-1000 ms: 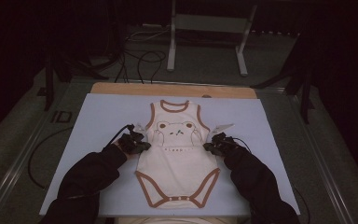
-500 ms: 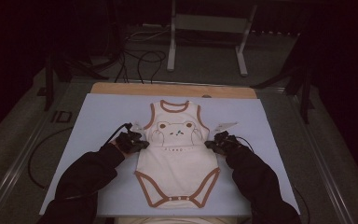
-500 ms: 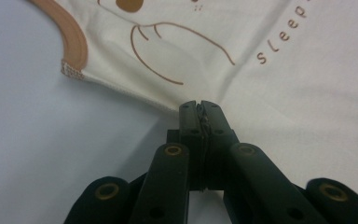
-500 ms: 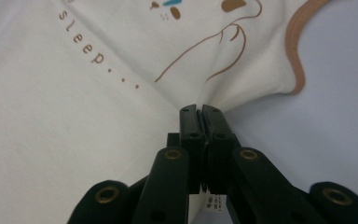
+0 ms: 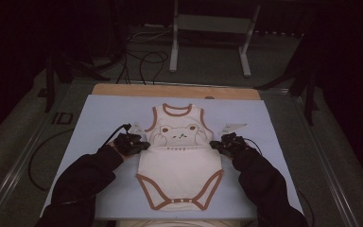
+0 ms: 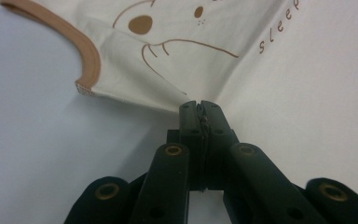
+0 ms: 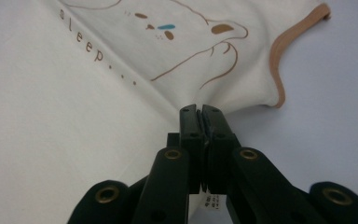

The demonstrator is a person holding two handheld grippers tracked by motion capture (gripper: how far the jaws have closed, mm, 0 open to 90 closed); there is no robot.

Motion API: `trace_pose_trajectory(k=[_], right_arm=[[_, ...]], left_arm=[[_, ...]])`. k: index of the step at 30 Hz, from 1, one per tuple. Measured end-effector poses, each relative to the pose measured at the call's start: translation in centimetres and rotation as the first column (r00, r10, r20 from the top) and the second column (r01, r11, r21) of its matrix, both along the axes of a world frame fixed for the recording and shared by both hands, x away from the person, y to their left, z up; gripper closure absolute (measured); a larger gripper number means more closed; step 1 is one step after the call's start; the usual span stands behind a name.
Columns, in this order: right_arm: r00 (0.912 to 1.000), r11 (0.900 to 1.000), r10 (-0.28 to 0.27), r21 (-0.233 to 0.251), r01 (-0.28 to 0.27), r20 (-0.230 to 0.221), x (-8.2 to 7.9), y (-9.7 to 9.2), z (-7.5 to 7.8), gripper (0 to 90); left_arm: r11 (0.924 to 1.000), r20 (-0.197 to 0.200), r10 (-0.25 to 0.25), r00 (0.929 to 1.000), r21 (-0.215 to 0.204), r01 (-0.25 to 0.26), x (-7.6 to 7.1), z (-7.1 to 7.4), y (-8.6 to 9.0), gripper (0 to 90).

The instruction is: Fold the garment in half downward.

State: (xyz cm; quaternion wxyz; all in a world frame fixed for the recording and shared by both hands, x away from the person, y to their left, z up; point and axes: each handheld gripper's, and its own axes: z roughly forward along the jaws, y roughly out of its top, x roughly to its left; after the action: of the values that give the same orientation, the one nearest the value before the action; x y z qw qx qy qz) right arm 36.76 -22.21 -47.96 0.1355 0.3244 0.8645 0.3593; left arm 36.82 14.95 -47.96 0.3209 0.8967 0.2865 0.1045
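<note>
You have a dim, grainy high view with black surroundings; both gripper views are evenly lit, nearest foreground soft.

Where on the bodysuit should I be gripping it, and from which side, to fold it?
Grip the bodysuit at its two side edges just below the armholes, coming in level from each side. The left gripper and right gripper are already shut there. Lying flat, the cloth probably lifts evenly from those edges. The brown-trimmed neck offers a less even hold.
</note>
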Motion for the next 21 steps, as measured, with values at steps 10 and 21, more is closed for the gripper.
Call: trace_pose_trajectory(k=[10, 21], right_arm=[[0.9996, 0.9996, 0.017, 0.021, -0.018, 0.022, -2.2, -0.7, 1.2, 88.7], [0.9975, 0.998, 0.058, 0.021, -0.059, 0.04, -4.9, -1.0, 1.9, 88.6]], left_arm=[[0.999, 0.013, -0.044, 0.999, -0.005, 0.044, -1.6, 1.4, -0.1, 89.9], [0.9943, 0.045, -0.106, 0.9934, 0.014, 0.105, -4.3, 2.6, -0.4, 89.8]])
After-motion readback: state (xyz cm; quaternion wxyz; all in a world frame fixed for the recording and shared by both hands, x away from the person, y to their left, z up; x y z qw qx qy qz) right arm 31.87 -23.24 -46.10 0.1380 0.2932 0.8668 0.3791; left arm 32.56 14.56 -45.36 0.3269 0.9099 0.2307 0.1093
